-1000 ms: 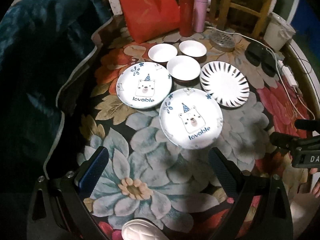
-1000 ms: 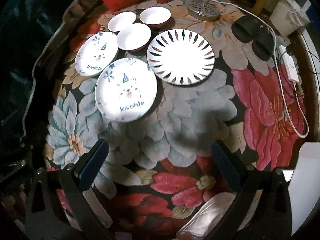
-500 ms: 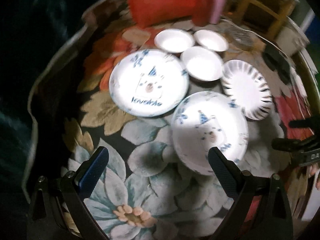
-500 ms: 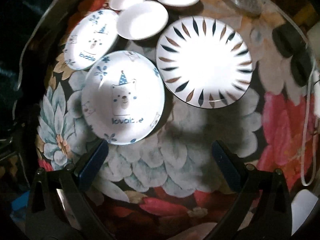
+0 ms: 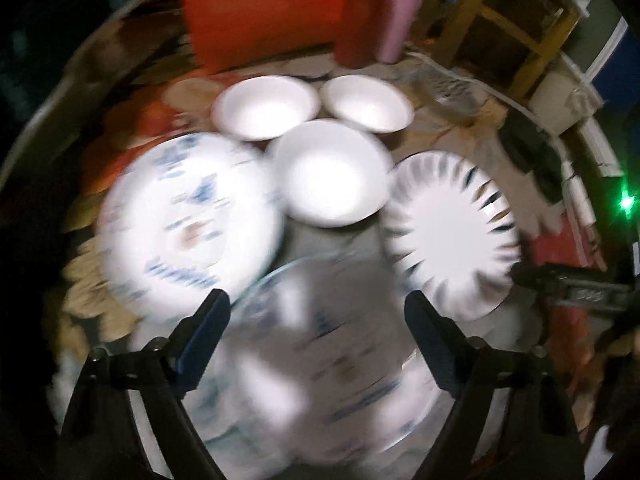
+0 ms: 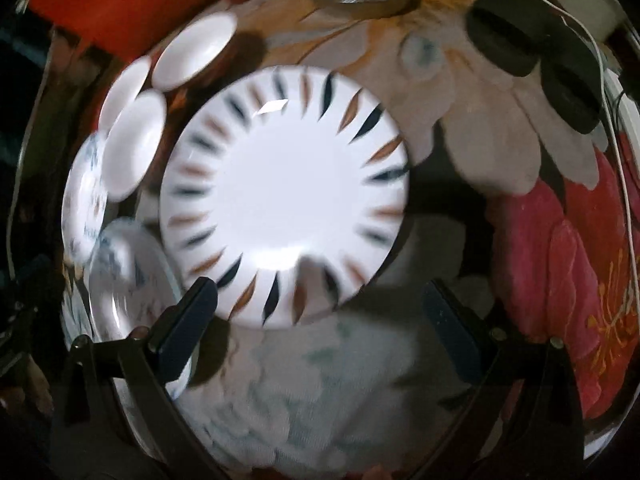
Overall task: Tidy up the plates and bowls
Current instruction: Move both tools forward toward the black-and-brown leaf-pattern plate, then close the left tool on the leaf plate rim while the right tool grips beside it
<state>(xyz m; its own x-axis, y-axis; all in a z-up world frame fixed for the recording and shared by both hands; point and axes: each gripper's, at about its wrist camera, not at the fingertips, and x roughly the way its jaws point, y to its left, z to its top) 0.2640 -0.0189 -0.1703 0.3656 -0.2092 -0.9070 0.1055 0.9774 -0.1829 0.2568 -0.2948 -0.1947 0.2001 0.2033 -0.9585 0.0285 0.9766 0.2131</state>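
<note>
Left wrist view, blurred by motion: on a flower-patterned tablecloth (image 5: 120, 168) lies a round white plate with blue printed marks (image 5: 188, 220) at the left, and three plain white bowls (image 5: 334, 172) cluster just beyond and right of it. A second white plate with blue marks (image 5: 320, 352) sits nearest the camera, directly under the left gripper (image 5: 316, 320), whose dark-padded jaws stand wide and are closing, the plate's face showing between them with no pad pressing on it. Farther right lies a white plate with dark and tan radial streaks on its rim (image 5: 448, 232). Behind the bowls stand a red bag (image 5: 260, 12) and a pink tumbler (image 5: 400, 12).

Right wrist view: the bowls and blue-marked plates crowd the left edge. That streaked plate fills the middle, its near rim between the spread pads of the right gripper (image 6: 320, 312), which is wide open and holds nothing. Two black round objects (image 6: 532, 60) and a white cable (image 6: 624, 208) lie at the right.
</note>
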